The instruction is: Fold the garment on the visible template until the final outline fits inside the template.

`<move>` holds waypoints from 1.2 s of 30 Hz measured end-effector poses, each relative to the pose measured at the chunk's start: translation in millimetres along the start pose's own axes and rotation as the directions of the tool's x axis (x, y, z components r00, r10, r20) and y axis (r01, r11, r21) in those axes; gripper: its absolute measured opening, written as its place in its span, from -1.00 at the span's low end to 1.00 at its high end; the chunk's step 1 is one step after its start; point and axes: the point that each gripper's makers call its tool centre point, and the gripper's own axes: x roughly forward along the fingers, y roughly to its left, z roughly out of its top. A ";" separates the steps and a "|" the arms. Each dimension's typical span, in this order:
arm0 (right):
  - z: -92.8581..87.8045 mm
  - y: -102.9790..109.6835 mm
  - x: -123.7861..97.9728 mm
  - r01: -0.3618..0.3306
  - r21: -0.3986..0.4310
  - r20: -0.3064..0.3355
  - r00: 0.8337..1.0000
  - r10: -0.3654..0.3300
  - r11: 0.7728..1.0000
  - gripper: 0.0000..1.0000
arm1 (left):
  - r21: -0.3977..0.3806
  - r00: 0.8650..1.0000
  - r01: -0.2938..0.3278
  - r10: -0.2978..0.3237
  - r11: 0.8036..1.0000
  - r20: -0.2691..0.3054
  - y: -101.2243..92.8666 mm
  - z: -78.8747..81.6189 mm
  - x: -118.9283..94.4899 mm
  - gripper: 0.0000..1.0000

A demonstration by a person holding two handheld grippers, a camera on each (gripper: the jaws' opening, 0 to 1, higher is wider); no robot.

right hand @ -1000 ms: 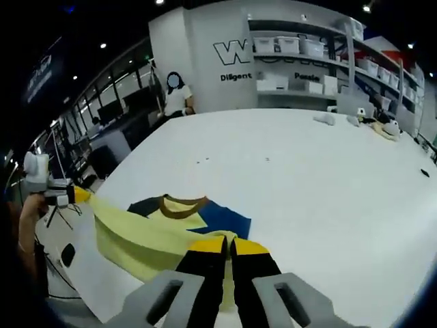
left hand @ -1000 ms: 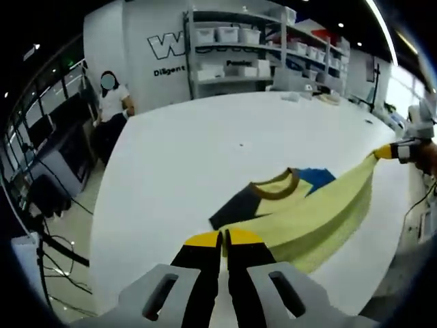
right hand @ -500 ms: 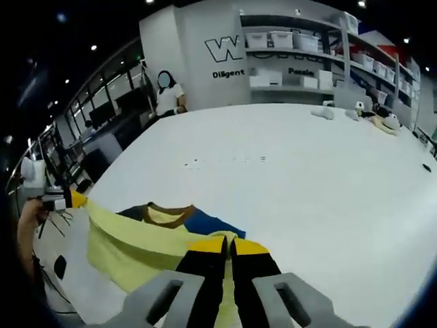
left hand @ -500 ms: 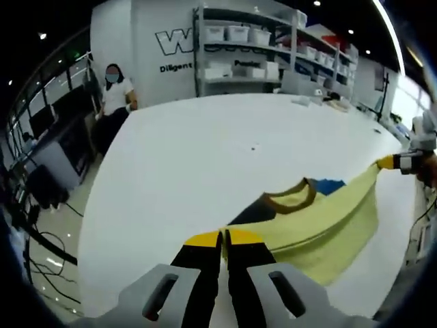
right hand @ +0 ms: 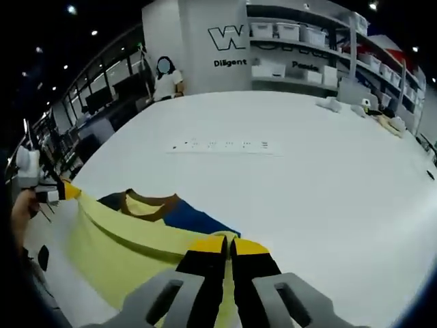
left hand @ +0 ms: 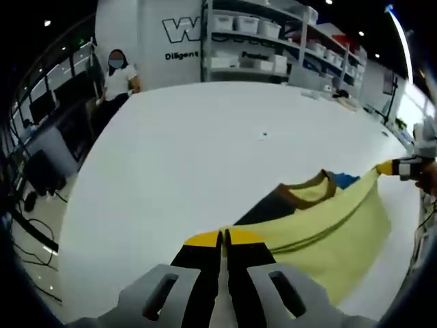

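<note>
A yellow T-shirt (left hand: 328, 225) with a brown collar, one dark sleeve and one blue sleeve hangs stretched between both grippers above the white table (left hand: 205, 137). My left gripper (left hand: 223, 239) is shut on one corner of the yellow hem; the other gripper (left hand: 403, 167) holds the far corner at the right edge. In the right gripper view the T-shirt (right hand: 130, 232) runs from my right gripper (right hand: 227, 244), shut on the hem, to the other gripper (right hand: 51, 193) at the left. The collar (right hand: 145, 203) and sleeves rest on the table.
A strip of small dark marks (right hand: 222, 145) lies on the white table (right hand: 307, 178) beyond the shirt. Shelves with white bins (left hand: 252, 41) line the back wall. A person (left hand: 117, 75) stands at the far left. Small objects (right hand: 355, 108) sit at the table's far right.
Both cameras have moved forward over the table and tilted down. The stretched hem has come closer to the collar, and the strip of marks now shows clearly ahead.
</note>
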 end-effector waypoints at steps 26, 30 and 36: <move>-18.7 -8.0 36.9 0.006 -0.123 0.004 1.000 -0.005 0.992 -1.00 | 0.044 1.000 -0.016 0.016 0.999 -0.007 1.0 -24.3 32.8 -0.98; -23.1 -6.2 39.3 -0.032 -0.224 -0.014 0.999 0.029 0.974 -1.00 | 0.101 1.000 -0.017 0.016 0.995 0.009 0.5 -22.2 33.2 -0.97; -7.7 -0.8 24.3 -0.045 -0.281 0.054 0.997 0.063 0.959 -0.67 | 0.239 0.996 0.011 -0.032 0.971 0.085 -0.9 -11.0 23.9 -0.61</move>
